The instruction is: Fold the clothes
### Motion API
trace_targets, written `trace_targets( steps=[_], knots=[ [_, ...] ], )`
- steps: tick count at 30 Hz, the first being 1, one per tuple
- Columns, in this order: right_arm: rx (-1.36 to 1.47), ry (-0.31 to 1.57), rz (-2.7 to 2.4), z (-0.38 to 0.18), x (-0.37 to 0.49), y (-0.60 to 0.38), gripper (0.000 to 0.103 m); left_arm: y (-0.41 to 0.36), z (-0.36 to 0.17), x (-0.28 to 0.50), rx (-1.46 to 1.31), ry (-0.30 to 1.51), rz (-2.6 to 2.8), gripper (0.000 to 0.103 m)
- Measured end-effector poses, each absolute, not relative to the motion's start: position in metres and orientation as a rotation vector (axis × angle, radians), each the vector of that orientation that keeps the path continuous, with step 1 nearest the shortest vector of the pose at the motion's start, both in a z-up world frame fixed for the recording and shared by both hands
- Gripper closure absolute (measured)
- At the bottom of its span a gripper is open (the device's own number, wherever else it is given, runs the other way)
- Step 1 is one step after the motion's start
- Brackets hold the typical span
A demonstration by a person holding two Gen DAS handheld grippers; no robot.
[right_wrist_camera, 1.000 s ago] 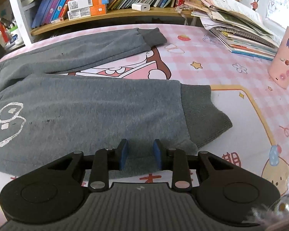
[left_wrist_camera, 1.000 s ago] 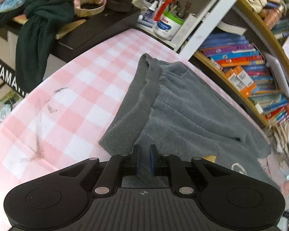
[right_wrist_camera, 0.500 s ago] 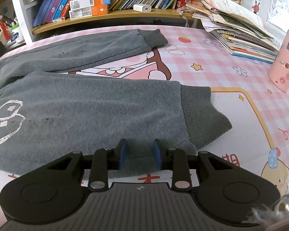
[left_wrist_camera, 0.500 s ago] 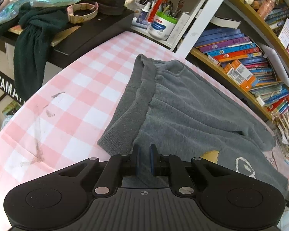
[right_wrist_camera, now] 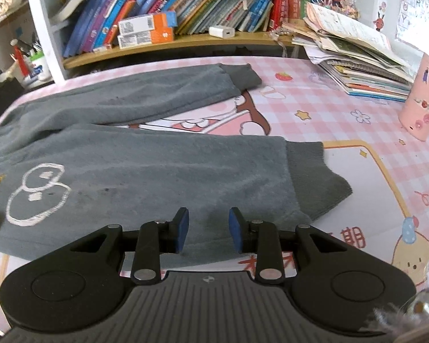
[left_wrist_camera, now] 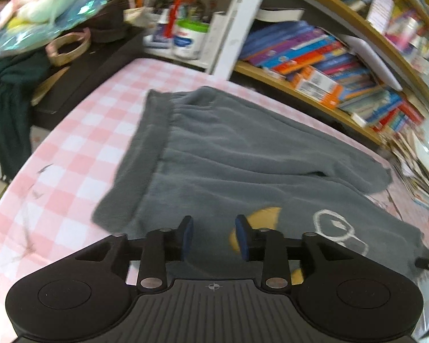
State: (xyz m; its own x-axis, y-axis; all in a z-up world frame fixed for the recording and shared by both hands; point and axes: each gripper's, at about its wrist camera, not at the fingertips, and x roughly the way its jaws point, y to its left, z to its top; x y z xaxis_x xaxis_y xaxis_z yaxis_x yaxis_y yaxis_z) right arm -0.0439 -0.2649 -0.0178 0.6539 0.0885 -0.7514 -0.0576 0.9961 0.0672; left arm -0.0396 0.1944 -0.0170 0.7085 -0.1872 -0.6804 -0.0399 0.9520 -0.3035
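Observation:
Grey sweatpants (left_wrist_camera: 228,157) lie spread flat on a pink checked tablecloth (left_wrist_camera: 80,148), waistband (left_wrist_camera: 140,154) to the left. In the right wrist view the two legs (right_wrist_camera: 157,168) stretch rightward, with ribbed cuffs (right_wrist_camera: 311,177) and a white printed outline (right_wrist_camera: 37,194). My left gripper (left_wrist_camera: 213,235) is open and empty, just above the cloth near the waistband and a yellow print. My right gripper (right_wrist_camera: 208,227) is open and empty over the near leg's lower edge, left of the cuff.
A bookshelf (right_wrist_camera: 186,37) runs along the table's far side. A stack of books and papers (right_wrist_camera: 354,63) and a pink cup (right_wrist_camera: 423,103) stand at the right. A black keyboard with dark green cloth (left_wrist_camera: 11,100) and a pen pot (left_wrist_camera: 188,40) sit at the left.
My left gripper was shut on the sweatpants near the waistband and has let go and opened. It has shifted right along the cloth. My right gripper has hardly moved.

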Motion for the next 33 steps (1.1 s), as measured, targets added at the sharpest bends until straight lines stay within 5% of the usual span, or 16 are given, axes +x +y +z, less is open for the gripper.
trace_targets(
  steps=[3, 14, 33],
  knots=[
    [0.036, 0.848, 0.098, -0.014, -0.047, -0.259, 0.071, 0.182, -0.011, -0.041, -0.273, 0.774, -0.124, 0.043],
    [0.016, 0.83, 0.149, -0.001, -0.054, -0.241, 0.059, 0.157, 0.004, -0.041, -0.178, 0.753, -0.22, 0.026],
    [-0.105, 0.815, 0.271, 0.02, -0.003, -0.247, 0.04, 0.156, -0.003, -0.013, -0.139, 0.807, -0.186, 0.02]
  ],
)
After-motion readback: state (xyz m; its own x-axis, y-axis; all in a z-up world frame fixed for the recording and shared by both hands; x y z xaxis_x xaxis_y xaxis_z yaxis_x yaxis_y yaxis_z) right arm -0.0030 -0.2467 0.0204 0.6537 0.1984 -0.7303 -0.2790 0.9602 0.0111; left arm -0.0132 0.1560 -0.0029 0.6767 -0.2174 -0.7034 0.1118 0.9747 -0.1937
